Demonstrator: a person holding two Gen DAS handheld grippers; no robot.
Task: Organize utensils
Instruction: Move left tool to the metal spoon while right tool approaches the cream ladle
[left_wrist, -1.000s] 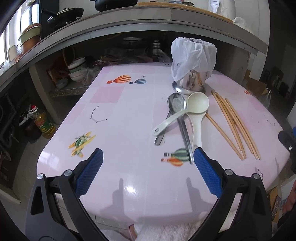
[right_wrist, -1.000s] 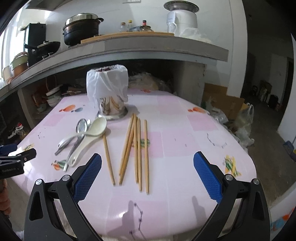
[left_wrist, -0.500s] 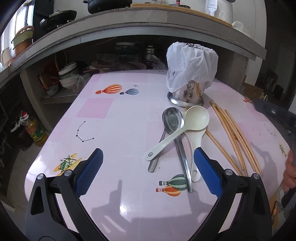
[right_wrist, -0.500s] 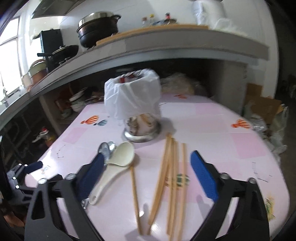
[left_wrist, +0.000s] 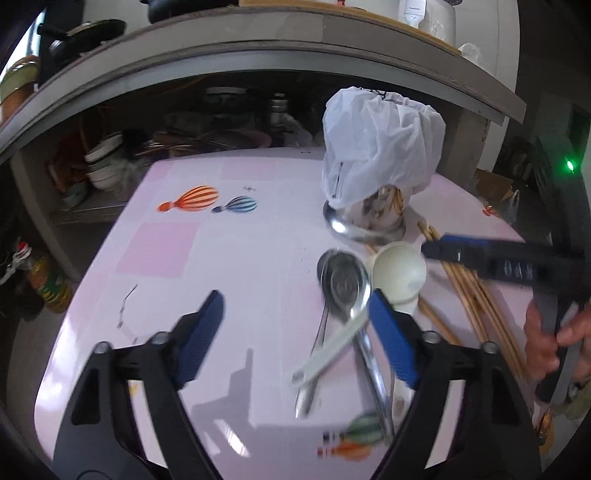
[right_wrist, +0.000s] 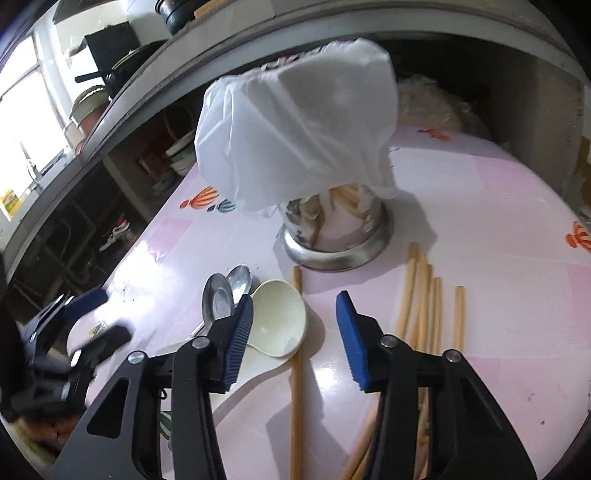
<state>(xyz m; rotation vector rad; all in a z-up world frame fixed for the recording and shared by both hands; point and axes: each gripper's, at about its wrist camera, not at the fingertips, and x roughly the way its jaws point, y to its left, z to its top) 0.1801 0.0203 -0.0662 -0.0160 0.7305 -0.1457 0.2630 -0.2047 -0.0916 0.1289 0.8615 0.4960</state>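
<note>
A steel utensil holder draped with a white plastic bag stands on the pink table. In front of it lie metal spoons, cream plastic spoons and several wooden chopsticks. My left gripper is open and empty, low over the table just left of the spoons. My right gripper is open and empty, straddling one chopstick beside the cream spoon; it also shows in the left wrist view.
A grey counter overhangs the table's far side, with bowls and clutter stored beneath. Pots stand on the counter top. An oil bottle stands on the floor at the left. A cardboard box is beyond the right edge.
Both grippers have moved forward and lower toward the utensils. The right gripper now hovers over the single chopstick near the cream spoon, and its jaws stand narrower than before.
</note>
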